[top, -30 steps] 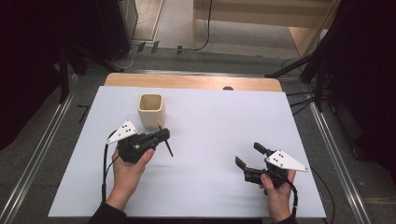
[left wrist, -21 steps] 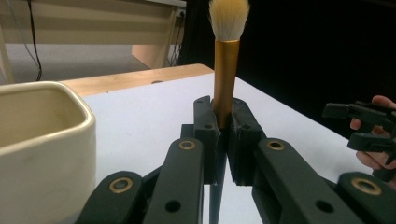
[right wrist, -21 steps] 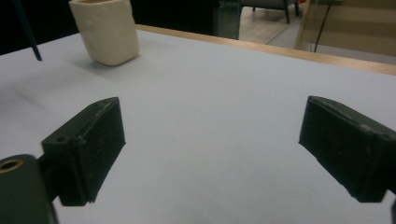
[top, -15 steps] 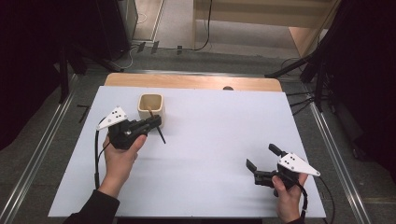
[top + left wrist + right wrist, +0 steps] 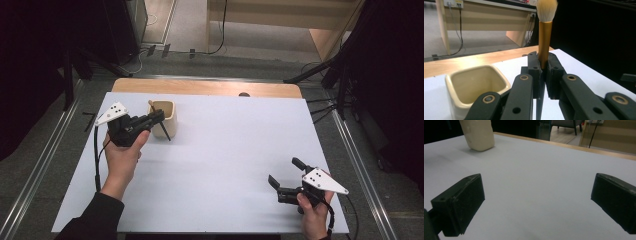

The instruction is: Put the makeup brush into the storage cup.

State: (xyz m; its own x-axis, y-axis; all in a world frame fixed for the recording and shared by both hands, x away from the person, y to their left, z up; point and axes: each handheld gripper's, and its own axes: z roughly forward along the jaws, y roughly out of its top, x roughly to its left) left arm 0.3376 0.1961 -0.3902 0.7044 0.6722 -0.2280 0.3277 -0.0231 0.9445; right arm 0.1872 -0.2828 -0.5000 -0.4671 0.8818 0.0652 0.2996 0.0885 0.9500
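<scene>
Two tools shifted, left tool (image 5: 156, 118) raised brush (image 5: 545, 37) beside cup (image 5: 165, 117), right tool (image 5: 285, 175) withdrawn

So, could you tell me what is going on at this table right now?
A person holds a gripper in each hand over a white table. The left gripper has its jaws shut on a makeup brush, bristles up, right beside a cream square cup near the far left of the table. The brush is not in the cup. The right gripper sits near the front right, jaws open and holding nothing.
</scene>
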